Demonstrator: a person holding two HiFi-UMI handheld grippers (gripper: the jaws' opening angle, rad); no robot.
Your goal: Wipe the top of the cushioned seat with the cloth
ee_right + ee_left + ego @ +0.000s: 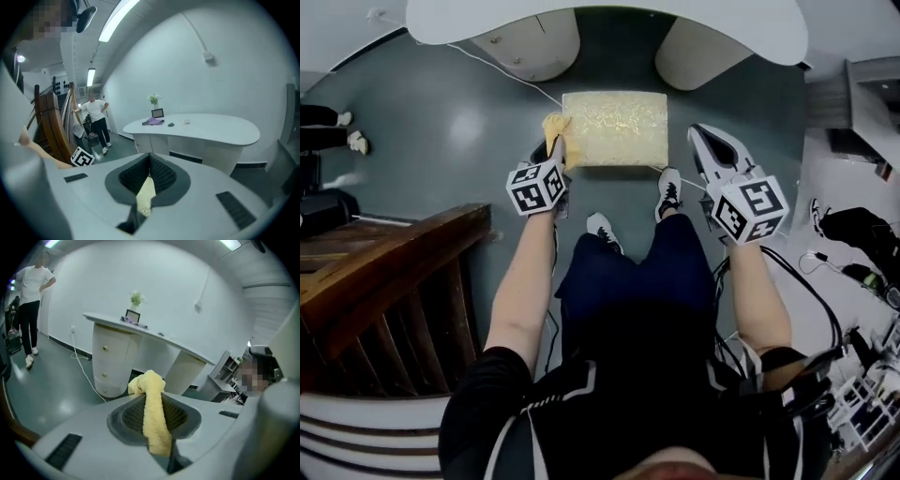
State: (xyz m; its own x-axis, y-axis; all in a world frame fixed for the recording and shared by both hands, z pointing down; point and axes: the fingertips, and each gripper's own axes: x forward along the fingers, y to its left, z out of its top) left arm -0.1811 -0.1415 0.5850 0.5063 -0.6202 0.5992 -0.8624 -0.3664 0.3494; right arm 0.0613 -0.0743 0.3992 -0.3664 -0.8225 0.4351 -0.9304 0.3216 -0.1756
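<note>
Grey floor below a white desk (609, 23): yellow cloth (554, 125) is clenched by the left gripper (551, 148) at the cushioned seat's (617, 129) left edge; the right gripper (705, 141) is held closed, empty, right of the seat. Wiping is judged barely begun.

The cushioned seat (614, 128) stands on the floor (441, 178) before the tabletop (581, 23), the cloth (554, 125) at its left edge in the left gripper (551, 150), the right gripper (705, 141) apart at its right
</note>
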